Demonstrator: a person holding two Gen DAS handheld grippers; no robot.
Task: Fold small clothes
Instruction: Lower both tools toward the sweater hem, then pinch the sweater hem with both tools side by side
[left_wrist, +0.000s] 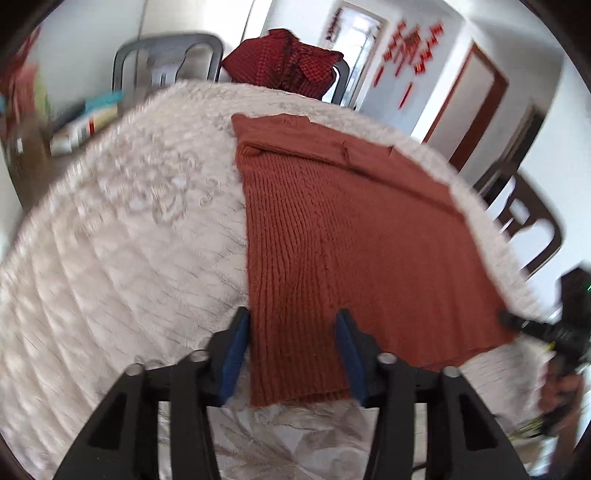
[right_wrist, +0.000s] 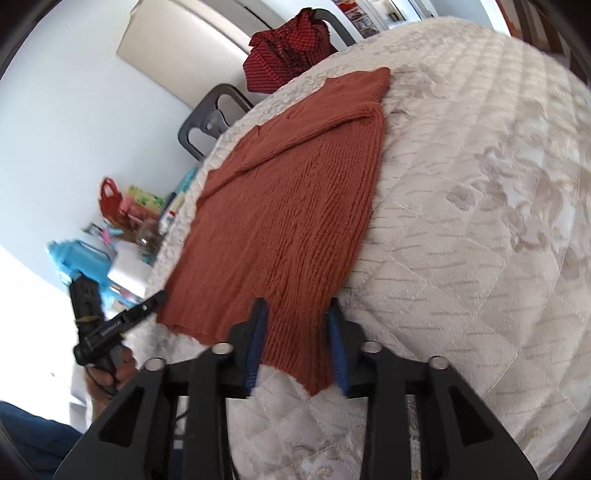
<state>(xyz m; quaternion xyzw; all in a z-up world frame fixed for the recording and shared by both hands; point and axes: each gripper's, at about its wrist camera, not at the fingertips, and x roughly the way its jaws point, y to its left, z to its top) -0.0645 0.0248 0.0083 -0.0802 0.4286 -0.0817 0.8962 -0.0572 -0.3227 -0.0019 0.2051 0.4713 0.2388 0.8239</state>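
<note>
The left gripper (left_wrist: 291, 350) is seen with its blue pads (left_wrist: 232, 362) spread wide, the near left corner of the rust knit sweater (left_wrist: 351, 240) lying between them, ungripped. The right gripper (right_wrist: 295, 339) is likewise spread, the sweater's near right corner being framed by its fingers. The sweater is laid flat on the cream quilted tablecloth (left_wrist: 129, 221), its sleeves folded across the far part. Beyond the table edge, a red checked garment (left_wrist: 284, 61) is draped over a grey chair (left_wrist: 166, 59).
</note>
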